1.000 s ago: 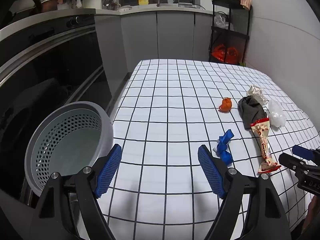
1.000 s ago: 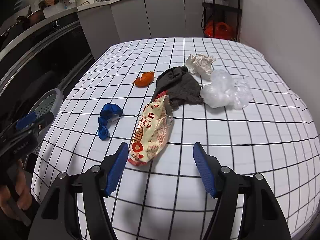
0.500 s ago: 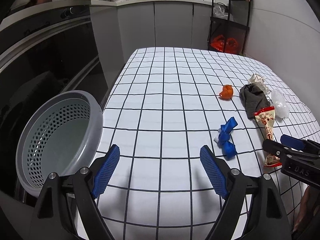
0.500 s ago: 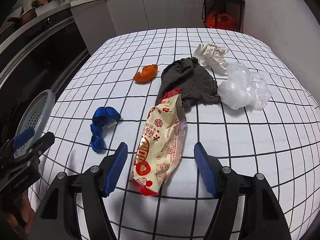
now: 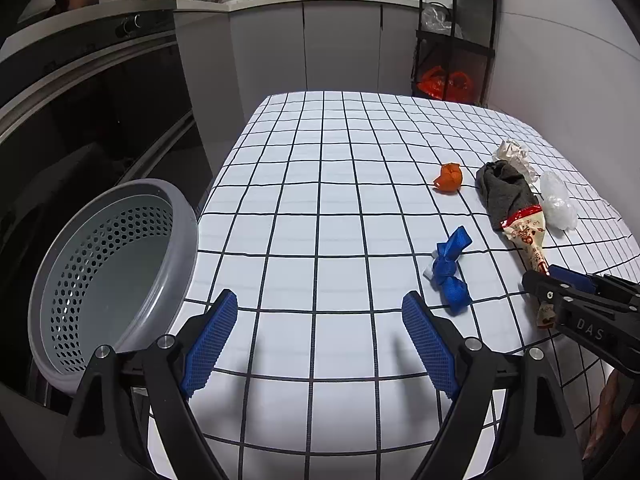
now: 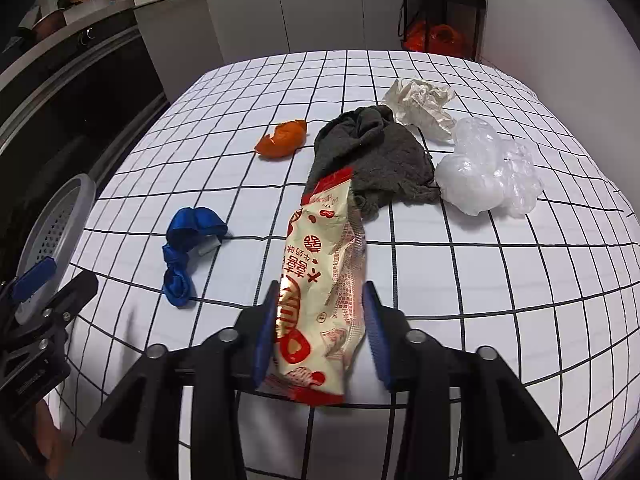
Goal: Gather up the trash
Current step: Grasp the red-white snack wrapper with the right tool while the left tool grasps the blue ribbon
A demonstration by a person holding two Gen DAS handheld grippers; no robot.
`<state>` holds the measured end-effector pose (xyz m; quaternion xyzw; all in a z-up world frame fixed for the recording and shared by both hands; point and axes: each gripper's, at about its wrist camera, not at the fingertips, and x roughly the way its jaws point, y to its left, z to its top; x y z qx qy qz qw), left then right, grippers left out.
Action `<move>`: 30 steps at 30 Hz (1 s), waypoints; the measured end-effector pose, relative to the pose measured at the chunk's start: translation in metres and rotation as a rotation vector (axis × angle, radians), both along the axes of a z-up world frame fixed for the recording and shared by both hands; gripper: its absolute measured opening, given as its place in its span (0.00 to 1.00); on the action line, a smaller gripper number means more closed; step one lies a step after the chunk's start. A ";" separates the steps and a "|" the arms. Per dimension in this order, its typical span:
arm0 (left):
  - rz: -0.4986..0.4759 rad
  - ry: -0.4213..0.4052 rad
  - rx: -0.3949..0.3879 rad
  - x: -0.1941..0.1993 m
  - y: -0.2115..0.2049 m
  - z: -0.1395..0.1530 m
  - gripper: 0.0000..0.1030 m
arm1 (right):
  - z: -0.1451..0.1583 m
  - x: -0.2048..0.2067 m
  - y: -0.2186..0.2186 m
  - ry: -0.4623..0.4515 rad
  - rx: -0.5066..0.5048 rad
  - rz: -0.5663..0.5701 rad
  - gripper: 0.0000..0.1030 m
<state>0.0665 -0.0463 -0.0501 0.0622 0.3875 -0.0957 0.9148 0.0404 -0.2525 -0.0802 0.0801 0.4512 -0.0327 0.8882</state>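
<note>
A red and cream snack wrapper [image 6: 324, 280] lies on the checked tablecloth [image 6: 500, 280]; my right gripper [image 6: 322, 332] has closed its blue pads on both sides of its near end. The wrapper also shows in the left wrist view [image 5: 528, 236], with the right gripper [image 5: 568, 300] on it. My left gripper [image 5: 320, 340] is open and empty, low over the table's near left part. A grey perforated basket [image 5: 108, 272] sits at the table's left edge. A blue ribbon scrap [image 5: 450, 272], orange peel [image 5: 450, 178], dark cloth [image 6: 372, 156], crumpled paper [image 6: 420, 108] and clear plastic [image 6: 488, 172] lie on the table.
A dark oven front and grey cabinets [image 5: 340, 44] stand left and behind the table. A black rack with an orange bag [image 5: 452, 80] stands at the back right. A white wall [image 5: 568, 60] runs along the table's right side.
My right gripper moved forward over the snack wrapper and its jaws closed on the wrapper's near end. My left gripper shifted slightly and stayed open.
</note>
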 end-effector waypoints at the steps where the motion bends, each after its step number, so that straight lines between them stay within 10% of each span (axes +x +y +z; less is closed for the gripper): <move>1: 0.000 -0.001 0.001 0.000 0.000 0.000 0.80 | 0.001 -0.002 0.000 -0.002 -0.001 0.003 0.32; 6: -0.011 -0.004 0.006 -0.003 -0.006 0.000 0.81 | 0.008 -0.014 -0.010 -0.017 0.026 0.005 0.10; 30: -0.066 0.029 0.067 0.021 -0.084 -0.011 0.85 | 0.058 -0.054 -0.053 -0.162 0.181 -0.015 0.10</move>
